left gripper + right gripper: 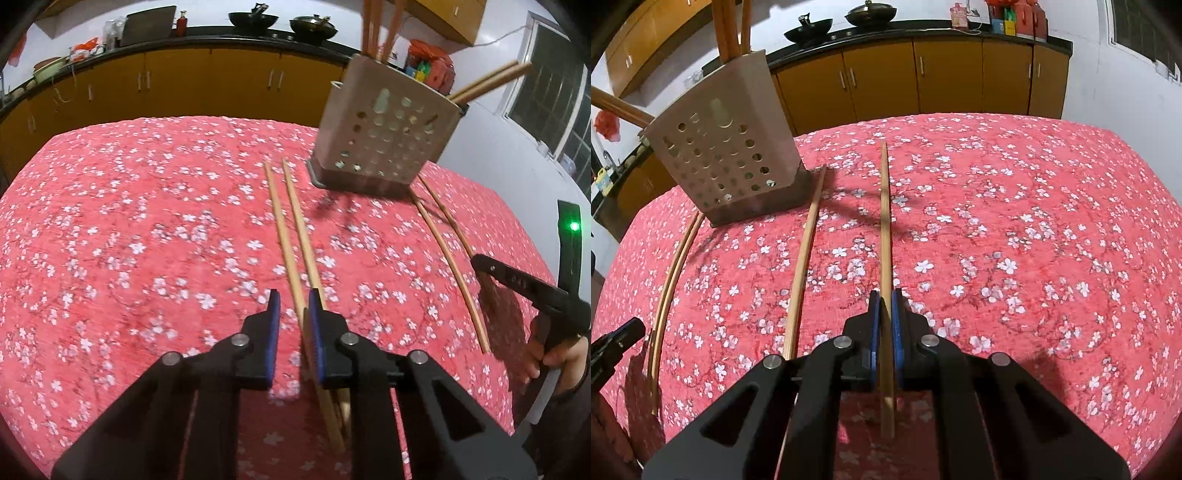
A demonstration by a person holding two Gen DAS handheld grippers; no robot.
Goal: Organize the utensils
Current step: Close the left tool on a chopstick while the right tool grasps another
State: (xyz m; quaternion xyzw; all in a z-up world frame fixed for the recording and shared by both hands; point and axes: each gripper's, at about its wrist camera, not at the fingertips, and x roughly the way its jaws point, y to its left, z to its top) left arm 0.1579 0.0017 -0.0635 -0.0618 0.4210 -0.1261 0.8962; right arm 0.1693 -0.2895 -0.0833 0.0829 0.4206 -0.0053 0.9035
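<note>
Chopsticks lie on the flowered red bench (1034, 206) before a perforated holder (727, 162); one chopstick (885, 229) is clamped between the pads of the right hand-held gripper (885, 306). The left hand-held gripper (293, 306) is narrowly parted over a chopstick pair (291, 229), gripping nothing

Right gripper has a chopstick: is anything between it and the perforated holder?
Only one loose chopstick lies on the cloth between the held chopstick in the right gripper and the holder; a lifted path looks clear.
</note>
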